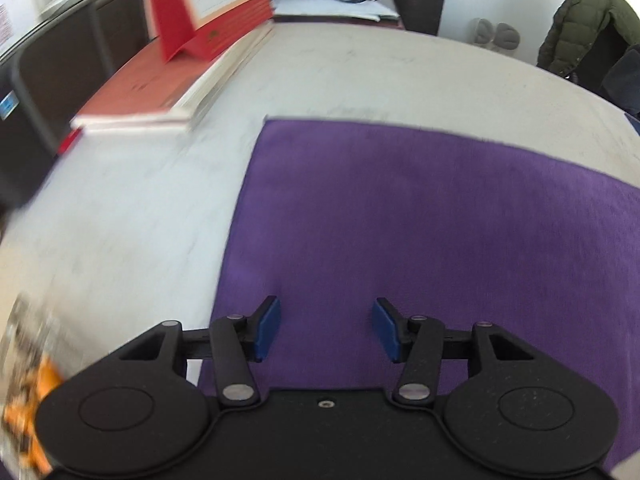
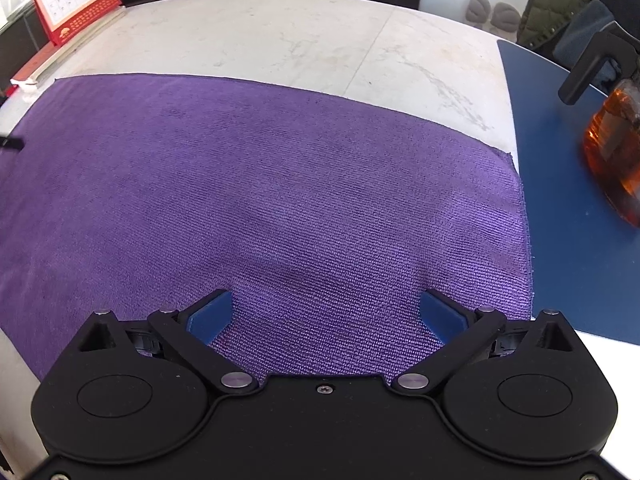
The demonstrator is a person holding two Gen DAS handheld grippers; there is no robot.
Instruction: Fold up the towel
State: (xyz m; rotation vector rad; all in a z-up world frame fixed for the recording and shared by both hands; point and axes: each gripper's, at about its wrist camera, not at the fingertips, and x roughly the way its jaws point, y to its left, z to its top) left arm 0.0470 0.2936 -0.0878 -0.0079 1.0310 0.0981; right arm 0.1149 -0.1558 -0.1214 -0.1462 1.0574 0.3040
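Both grippers, left point(image 1: 326, 330) and right point(image 2: 326, 316), hover with jaws open over the flat purple towel point(image 2: 280, 184)

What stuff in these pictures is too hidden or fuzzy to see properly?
- Purple towel: its near edge is hidden under the right claw body in the right wrist view, and under the left claw in the left wrist view.
- Red calendar: blurred in the left wrist view, printing unreadable.
- Orange packet: cut off by the left edge, smeared.
- Amber jug: cut off by the right edge.
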